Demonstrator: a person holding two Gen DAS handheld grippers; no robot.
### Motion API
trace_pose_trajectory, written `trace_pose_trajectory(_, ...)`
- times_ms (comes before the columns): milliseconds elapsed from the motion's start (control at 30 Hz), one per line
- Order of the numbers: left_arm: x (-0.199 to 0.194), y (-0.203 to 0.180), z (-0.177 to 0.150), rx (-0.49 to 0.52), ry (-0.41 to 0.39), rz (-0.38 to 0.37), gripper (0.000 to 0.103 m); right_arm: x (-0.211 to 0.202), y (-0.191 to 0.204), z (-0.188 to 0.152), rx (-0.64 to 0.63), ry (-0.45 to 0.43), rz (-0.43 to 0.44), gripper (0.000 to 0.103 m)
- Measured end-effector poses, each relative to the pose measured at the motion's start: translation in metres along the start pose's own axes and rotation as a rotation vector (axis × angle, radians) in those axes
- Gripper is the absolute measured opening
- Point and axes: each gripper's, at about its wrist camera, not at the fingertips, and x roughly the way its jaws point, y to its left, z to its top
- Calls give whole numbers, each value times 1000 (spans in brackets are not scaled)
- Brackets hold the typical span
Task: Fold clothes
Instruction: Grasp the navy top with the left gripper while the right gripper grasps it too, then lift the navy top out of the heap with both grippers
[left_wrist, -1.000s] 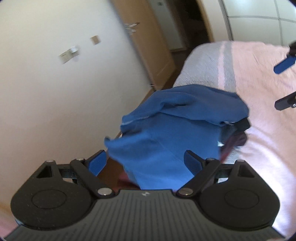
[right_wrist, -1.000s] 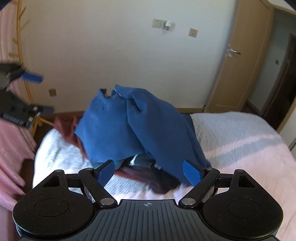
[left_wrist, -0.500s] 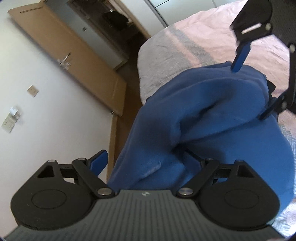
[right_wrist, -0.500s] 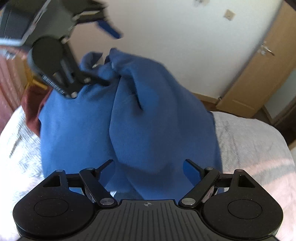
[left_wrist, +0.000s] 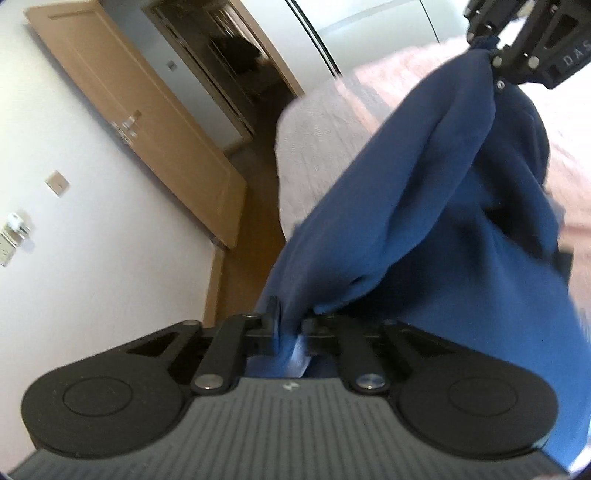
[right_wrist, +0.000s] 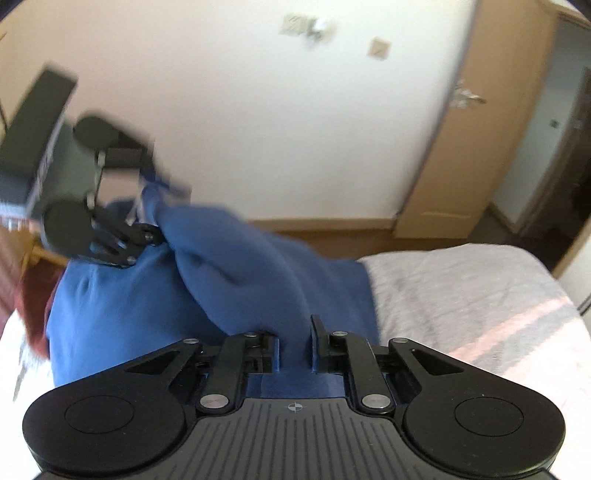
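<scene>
Having just closed from wide open, both the left gripper (left_wrist: 291, 325) and right gripper (right_wrist: 293, 345) now pinch the blue garment (left_wrist: 424, 221) in their jaws, lifting it above the bed (right_wrist: 461, 288), ready to spread.

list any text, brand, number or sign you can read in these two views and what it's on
"DAS", white letters cut off by the picture's edge, on the black body of the right gripper, seen from the left wrist view.
A small round crosshair mark, no letters, on each camera's own grey ribbed mount.
The left gripper in the right wrist view is too blurred to read any print.
The wall plates show no readable text.
The blue garment shows no print.
</scene>
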Motion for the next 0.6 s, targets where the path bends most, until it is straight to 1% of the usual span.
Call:
trace_pose_trajectory(100, -14, -5, 17, -10, -51, 21, 4, -17, -12, 3, 30, -32, -44, 12)
trace_pose_trajectory(167, -27, -10, 28, -11, -89, 23, 4, -21, -15, 1, 48, -43, -68, 12)
trace_pose_trajectory(267, -56, -26, 45, 3, -146, -3, 4, -48, -12, -16, 72, -48, -94, 11)
trace_pose_trajectory(367, -97, -56, 57, 5, -184, -19, 4, -64, 3, -31, 94, -43, -108, 11)
trace_pose_trajectory(600, -193, -125, 85, 9, -273, -56, 4, -174, 31, -87, 161, -57, -105, 11)
